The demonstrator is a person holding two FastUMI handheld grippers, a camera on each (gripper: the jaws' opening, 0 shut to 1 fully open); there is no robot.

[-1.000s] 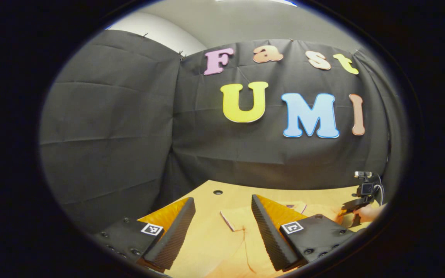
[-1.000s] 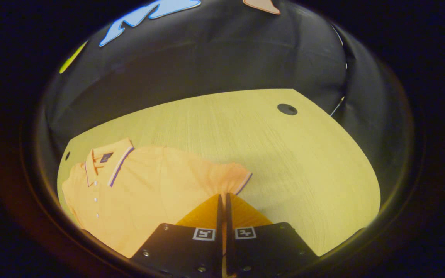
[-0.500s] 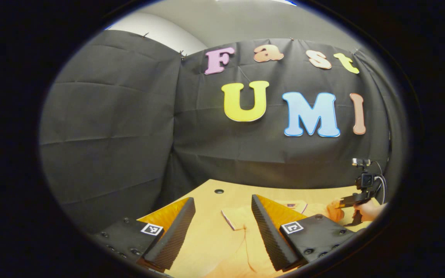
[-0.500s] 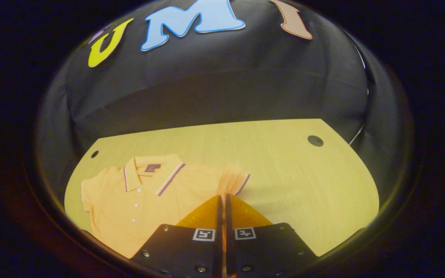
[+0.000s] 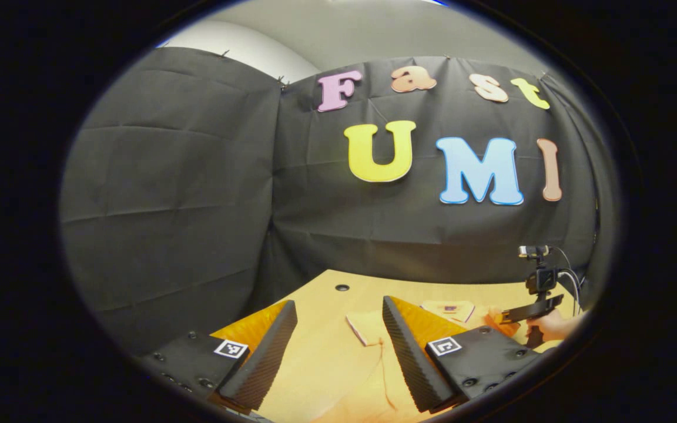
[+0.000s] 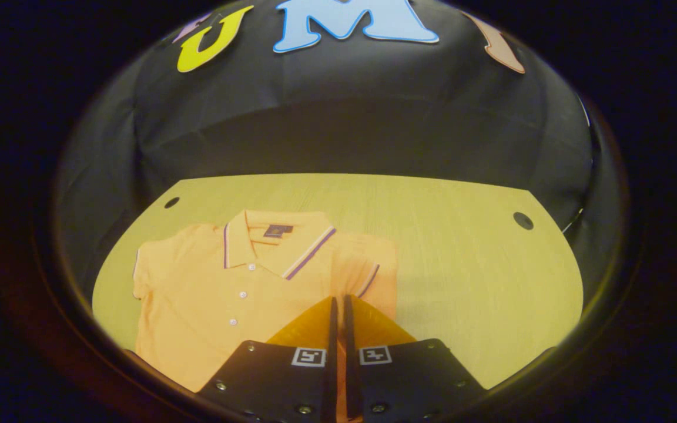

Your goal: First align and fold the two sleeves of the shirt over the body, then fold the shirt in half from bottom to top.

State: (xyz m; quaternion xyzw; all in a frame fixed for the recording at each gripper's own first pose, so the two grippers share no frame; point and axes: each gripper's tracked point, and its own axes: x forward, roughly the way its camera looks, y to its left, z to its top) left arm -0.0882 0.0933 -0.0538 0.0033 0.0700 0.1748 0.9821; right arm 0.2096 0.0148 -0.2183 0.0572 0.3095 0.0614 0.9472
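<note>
Orange polo shirt [image 6: 209,294] flat on pale wood-grain table [image 6: 462,264], collar toward the booth wall. Lower hem cut off at bottom of right gripper view; bottom half of shirt hidden behind gripper body. Right gripper [image 6: 338,302] fingers pressed together on a fold of shirt fabric below the right sleeve [image 6: 368,267], thin strip of cloth visible in the slit between them. Sleeve lifted and bunched toward the collar [image 6: 280,247]; cuff and collar edged with a dark and white stripe. Small white buttons on placket, collar label too small to make out.

Left gripper [image 5: 335,320] fingers spread wide, ribbed inner pads, nothing between them, hovering over the left sleeve [image 5: 365,326]. Round dark holes in table corners.
</note>
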